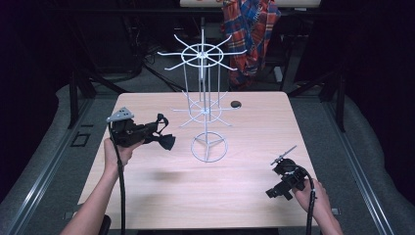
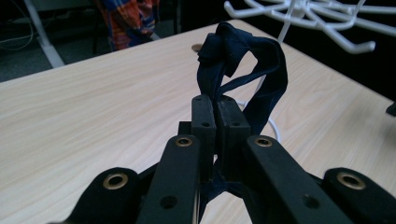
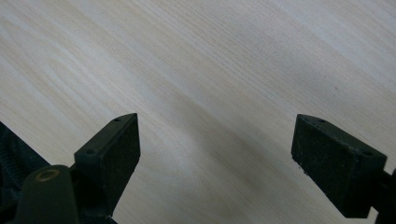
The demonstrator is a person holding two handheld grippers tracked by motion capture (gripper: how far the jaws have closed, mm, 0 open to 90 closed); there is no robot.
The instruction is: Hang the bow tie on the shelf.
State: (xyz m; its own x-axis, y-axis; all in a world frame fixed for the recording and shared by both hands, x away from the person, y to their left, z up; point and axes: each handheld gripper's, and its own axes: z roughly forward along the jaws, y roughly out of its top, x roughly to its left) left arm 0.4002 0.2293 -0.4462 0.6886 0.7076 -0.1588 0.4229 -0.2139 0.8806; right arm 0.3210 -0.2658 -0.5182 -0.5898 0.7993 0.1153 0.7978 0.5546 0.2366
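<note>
Above the counter (image 1: 147, 196), left hand-held gripper (image 1: 155, 132) clamps a dark fabric loop (image 2: 252, 70) near the white wire rack (image 1: 208, 110); right hand-held gripper (image 3: 215, 154) idles, jaws spread. Judged step: carrying. Next: hook loop over a prong.

Black left hand-held gripper (image 1: 155, 133) with grey three-cornered plate, brass-ringed screw holes, trailing black cables, bare forearms

Just right of your left claw (image 1: 155, 131), a white wire display rack (image 1: 203, 110) stands on the wooden table (image 1: 171, 196). A dark round grommet (image 1: 236, 104) sits beyond the rack, and a plaid shirt (image 1: 249, 29) hangs well beyond that.
</note>
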